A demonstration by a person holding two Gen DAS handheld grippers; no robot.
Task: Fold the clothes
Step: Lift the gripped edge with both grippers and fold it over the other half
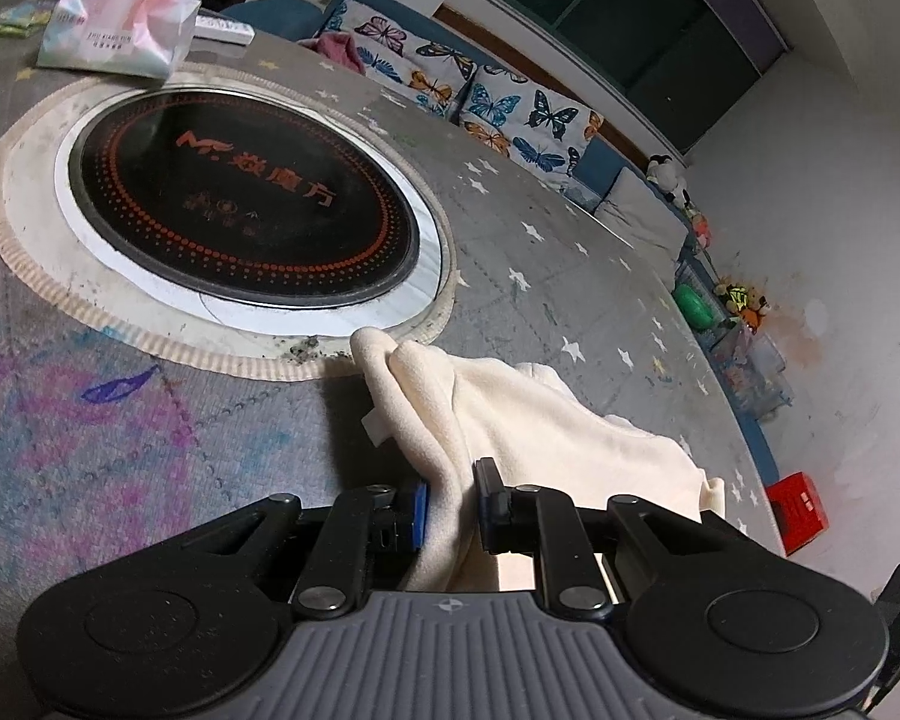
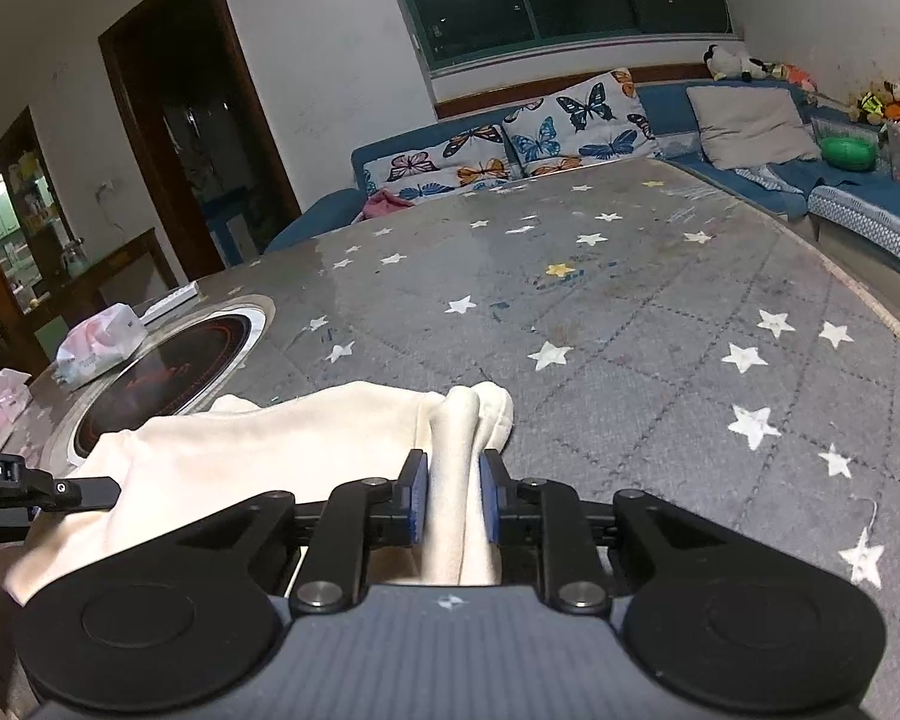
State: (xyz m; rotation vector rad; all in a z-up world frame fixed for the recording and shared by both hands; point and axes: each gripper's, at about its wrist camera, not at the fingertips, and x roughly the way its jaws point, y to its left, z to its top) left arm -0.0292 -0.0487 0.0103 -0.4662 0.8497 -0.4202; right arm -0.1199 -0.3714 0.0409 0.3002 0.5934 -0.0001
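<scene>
A cream fleece garment (image 1: 546,420) lies bunched on the grey star-patterned table cover (image 1: 570,252). My left gripper (image 1: 450,483) is shut on a raised fold at one end of it, and the cloth runs down between the blue pads. In the right wrist view the same cream garment (image 2: 258,438) stretches off to the left. My right gripper (image 2: 453,471) is shut on a thick roll of its edge, which pokes out past the fingertips. The garment sags between the two grips.
A round black induction hob (image 1: 240,204) is set into the table just beyond the garment. A tissue pack (image 1: 114,30) sits past it. A blue sofa with butterfly cushions (image 2: 570,120) runs along the far side, and a red box (image 1: 798,510) stands on the floor.
</scene>
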